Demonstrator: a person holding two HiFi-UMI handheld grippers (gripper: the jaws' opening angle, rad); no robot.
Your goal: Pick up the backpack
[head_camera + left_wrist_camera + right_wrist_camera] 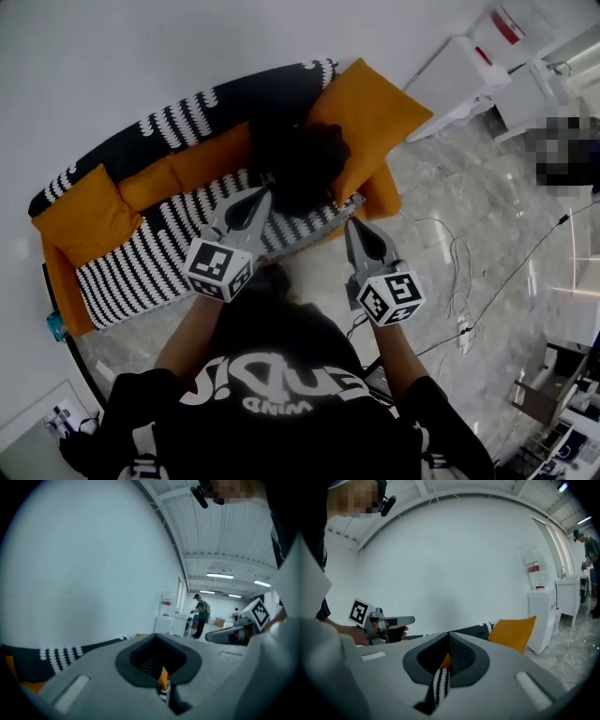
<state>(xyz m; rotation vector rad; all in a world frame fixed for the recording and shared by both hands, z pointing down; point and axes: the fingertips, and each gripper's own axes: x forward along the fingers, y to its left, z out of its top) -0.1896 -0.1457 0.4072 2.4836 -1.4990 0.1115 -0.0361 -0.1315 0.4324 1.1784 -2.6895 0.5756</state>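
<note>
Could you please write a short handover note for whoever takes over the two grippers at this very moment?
Left gripper: shut, nothing between its jaws, pointing toward the sofa.
Right gripper: shut, empty, held beside the left one.
Backpack: black, lying on the sofa seat against the large orange cushion, toward the right end in the head view.
Done: the grippers are aimed at the bag, but neither holds it.
Left: open the jaws, reach in, probably for a strap or the top, close on it and lift the backpack off the sofa.
</note>
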